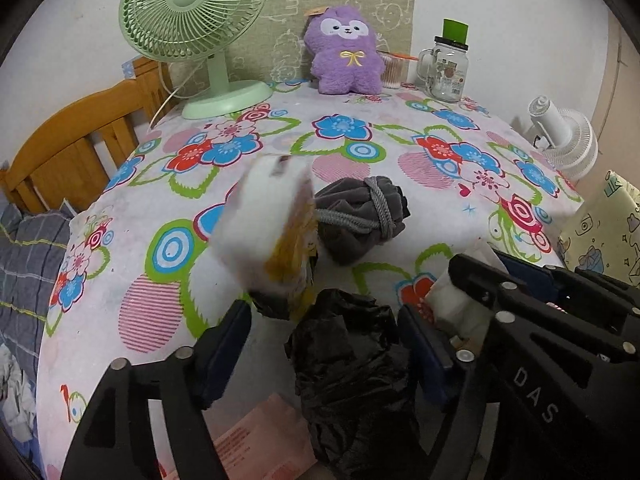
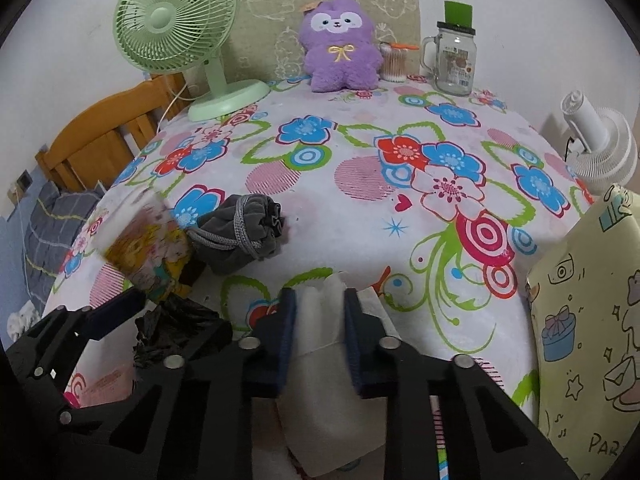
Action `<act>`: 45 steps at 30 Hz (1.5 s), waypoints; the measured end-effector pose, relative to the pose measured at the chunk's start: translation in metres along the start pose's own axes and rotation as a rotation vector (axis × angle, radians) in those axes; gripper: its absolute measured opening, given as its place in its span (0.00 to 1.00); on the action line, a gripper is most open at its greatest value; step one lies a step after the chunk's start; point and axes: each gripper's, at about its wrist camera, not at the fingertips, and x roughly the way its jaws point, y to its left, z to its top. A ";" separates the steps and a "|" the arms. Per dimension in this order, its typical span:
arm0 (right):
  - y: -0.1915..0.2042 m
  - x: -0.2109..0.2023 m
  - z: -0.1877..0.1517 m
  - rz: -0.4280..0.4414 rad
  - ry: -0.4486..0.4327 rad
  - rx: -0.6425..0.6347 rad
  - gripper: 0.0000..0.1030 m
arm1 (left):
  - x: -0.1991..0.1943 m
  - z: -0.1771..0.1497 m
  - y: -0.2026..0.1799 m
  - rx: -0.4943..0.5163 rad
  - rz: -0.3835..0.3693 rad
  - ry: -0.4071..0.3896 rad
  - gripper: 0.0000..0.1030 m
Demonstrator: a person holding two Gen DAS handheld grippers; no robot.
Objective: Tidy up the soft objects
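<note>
Right gripper (image 2: 320, 332): jaws clamped on a white tissue (image 2: 320, 308), which stands up between the pads and hangs below them.

Left gripper (image 1: 324, 344): jaws apart, straddling a crumpled black bag (image 1: 348, 364) on the tablecloth (image 1: 400, 152); whether the pads press on it cannot be told. A pink packet (image 1: 260, 436) lies beside the bag at 7 o'clock.

At 11 o'clock from the left gripper, a blurred white pack (image 1: 268, 232) with yellow print sits tilted just above the bag, partly blocking the view behind. Beside it at 3 o'clock, touching or nearly so, lies a grey pouch (image 1: 360, 220) with a drawstring.

Right edge, 3 o'clock: a cream cartoon-printed bag (image 2: 588, 340) and, beyond it, a white fan (image 2: 600, 148).

Far edge, left to right: green fan (image 1: 192, 36) at 11 o'clock, purple plush (image 1: 344, 52) at 12 o'clock leaning on a printed board (image 1: 280, 20), a swab tub (image 2: 394, 62), a glass jar (image 1: 446, 68) at 1 o'clock. A wooden bedhead (image 1: 72, 148) stands past the table at 10 o'clock.
</note>
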 end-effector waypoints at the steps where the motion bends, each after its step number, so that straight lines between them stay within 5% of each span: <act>1: 0.001 -0.001 0.000 0.000 -0.004 -0.003 0.21 | 0.000 -0.001 0.000 -0.003 0.004 0.005 0.76; 6: 0.000 -0.007 -0.001 0.008 -0.023 -0.001 0.19 | -0.002 -0.010 0.000 -0.016 0.005 0.026 0.75; 11: 0.001 -0.013 -0.003 0.012 -0.031 -0.003 0.19 | -0.008 -0.013 0.001 -0.049 -0.013 0.032 0.47; 14: 0.000 -0.018 -0.004 0.015 -0.036 -0.002 0.19 | -0.012 -0.014 0.000 -0.061 -0.028 0.034 0.44; 45: -0.005 -0.096 -0.003 0.023 -0.176 -0.046 0.19 | -0.086 -0.002 -0.040 -0.011 -0.019 -0.153 0.43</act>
